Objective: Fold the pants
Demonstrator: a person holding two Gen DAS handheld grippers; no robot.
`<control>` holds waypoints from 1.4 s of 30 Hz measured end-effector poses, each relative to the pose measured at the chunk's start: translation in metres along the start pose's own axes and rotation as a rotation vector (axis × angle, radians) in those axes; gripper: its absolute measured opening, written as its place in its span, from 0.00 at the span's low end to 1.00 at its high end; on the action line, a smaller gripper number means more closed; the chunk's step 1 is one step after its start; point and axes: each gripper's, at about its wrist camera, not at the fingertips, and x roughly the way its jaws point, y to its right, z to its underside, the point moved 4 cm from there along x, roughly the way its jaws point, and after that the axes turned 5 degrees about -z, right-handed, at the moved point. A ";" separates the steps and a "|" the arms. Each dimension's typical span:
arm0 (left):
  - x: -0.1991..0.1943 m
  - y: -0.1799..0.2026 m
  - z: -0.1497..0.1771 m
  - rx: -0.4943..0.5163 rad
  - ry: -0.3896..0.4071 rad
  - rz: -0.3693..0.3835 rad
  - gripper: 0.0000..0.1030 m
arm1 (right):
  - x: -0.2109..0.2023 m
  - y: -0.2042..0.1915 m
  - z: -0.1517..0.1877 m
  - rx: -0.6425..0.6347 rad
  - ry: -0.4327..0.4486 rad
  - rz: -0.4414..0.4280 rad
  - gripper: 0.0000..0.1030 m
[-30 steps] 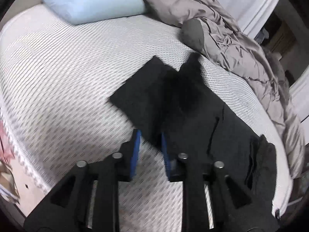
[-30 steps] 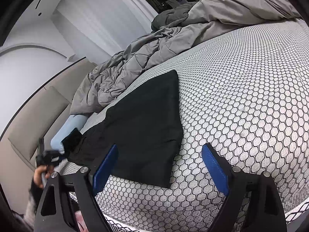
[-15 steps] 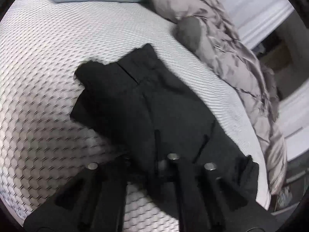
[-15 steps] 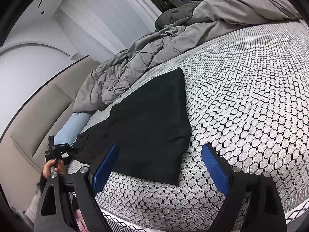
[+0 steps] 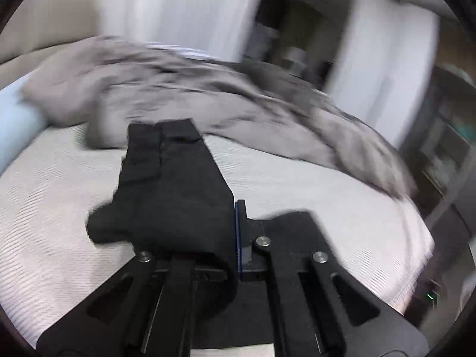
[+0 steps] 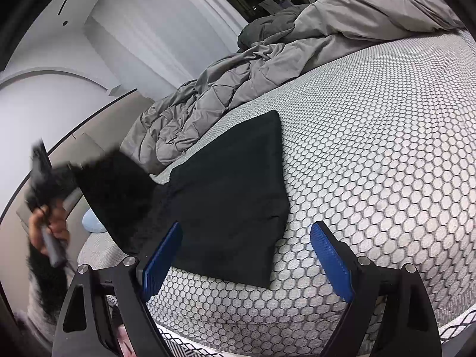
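Observation:
The black pants (image 6: 232, 196) lie on the honeycomb-patterned mattress (image 6: 386, 148), with their far left end pulled up off the bed. A person's hand (image 6: 47, 226) holds my left gripper (image 6: 41, 172) there, shut on that raised end. In the blurred left wrist view the pants (image 5: 172, 196) drape over the left finger of my left gripper (image 5: 235, 208), pinched against its blue pad. My right gripper (image 6: 247, 255) stands open just above the near edge of the pants, and its blue pads touch nothing.
A rumpled grey duvet (image 6: 297, 68) is heaped along the far side of the bed, and it also shows as the duvet (image 5: 208, 95) in the left wrist view. A light-blue pillow (image 5: 15, 125) lies by the beige headboard. The mattress edge runs just below my right gripper.
My left gripper shut on the end of the pants, then rose and swung across with the cloth in it. The right gripper has kept still and open.

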 end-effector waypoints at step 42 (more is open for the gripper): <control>0.075 -0.072 0.172 0.060 -0.268 -0.115 0.86 | 0.101 -0.161 0.016 -0.580 -0.140 0.240 0.87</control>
